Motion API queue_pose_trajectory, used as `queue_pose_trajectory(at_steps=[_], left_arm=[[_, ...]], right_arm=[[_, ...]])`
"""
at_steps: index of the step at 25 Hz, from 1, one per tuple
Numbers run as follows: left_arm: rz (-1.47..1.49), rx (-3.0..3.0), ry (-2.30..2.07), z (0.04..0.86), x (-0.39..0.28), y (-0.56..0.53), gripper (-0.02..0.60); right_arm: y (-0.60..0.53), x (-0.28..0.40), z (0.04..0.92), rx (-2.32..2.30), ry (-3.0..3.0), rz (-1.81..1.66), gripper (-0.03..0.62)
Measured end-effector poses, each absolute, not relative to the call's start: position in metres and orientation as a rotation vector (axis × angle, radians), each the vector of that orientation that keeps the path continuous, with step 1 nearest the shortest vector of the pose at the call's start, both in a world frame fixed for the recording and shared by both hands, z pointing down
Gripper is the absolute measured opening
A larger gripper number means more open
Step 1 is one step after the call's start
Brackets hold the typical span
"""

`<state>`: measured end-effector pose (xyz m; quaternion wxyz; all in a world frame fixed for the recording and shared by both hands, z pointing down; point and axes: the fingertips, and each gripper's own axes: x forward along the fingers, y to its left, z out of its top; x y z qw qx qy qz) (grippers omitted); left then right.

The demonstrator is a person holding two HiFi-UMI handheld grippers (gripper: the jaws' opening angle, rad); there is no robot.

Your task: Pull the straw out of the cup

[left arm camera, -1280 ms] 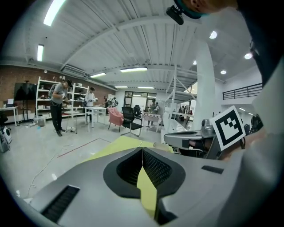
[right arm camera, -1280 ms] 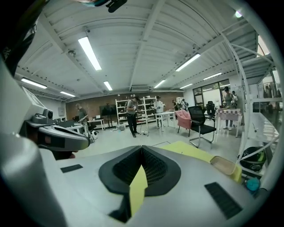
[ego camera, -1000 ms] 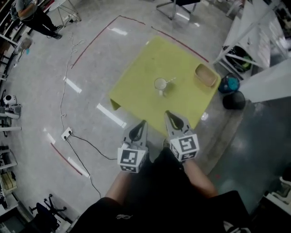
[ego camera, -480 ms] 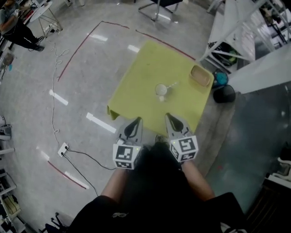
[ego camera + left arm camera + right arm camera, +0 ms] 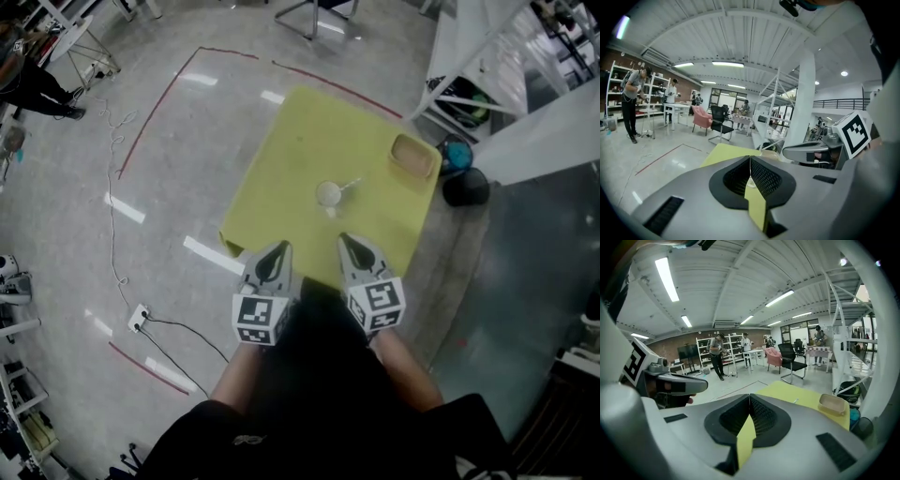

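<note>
The task is at its approach step: neither tool has reached the yellow bench [image 5: 300, 141], and the straw [image 5: 350, 184] has not been pulled. It sits in the small pale cup [image 5: 328, 194], which stands near the middle of the bench, and it leans out over the rim toward the tan tray [image 5: 414, 156] at the bench's far right corner. The left claw [image 5: 278, 247] and the right claw [image 5: 345, 239] are held side by side at the near edge of the bench, both pointing toward the cup and well apart from it. In the left gripper view the left claw [image 5: 750, 160] has its jaws pressed together with nothing between them, and the right gripper view shows the right claw [image 5: 750, 397] likewise closed and empty. The next move probably calls for carrying one claw forward over the bench and parting its jaws before it meets the straw. The jaws would then close on the exposed upper length, while the other claw may need to steady the light cup so it does not tip or lift along with the straw.
</note>
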<state>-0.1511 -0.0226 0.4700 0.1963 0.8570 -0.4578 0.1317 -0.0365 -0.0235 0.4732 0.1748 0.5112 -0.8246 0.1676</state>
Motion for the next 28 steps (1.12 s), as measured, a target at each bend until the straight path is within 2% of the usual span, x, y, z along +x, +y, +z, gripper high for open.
queue_pose_trajectory(at_steps=[7, 14, 28], left_arm=[[0.424, 2.429, -1.254, 0.466, -0.117, -0.066, 0.044], [0.525, 2.382, -1.184, 0.497, -0.093, -0.08, 0.044], [0.649, 2.33, -1.137, 0.549, -0.061, -0.106, 0.044]], right_arm=[[-0.063, -0.008, 0.476, 1.462, -2.368, 0.502, 0.017], [-0.086, 0.022, 0.505, 1.5, -2.352, 0.588, 0.017], [-0.118, 0.038, 0.58, 1.433, -2.311, 0.763, 0.017]])
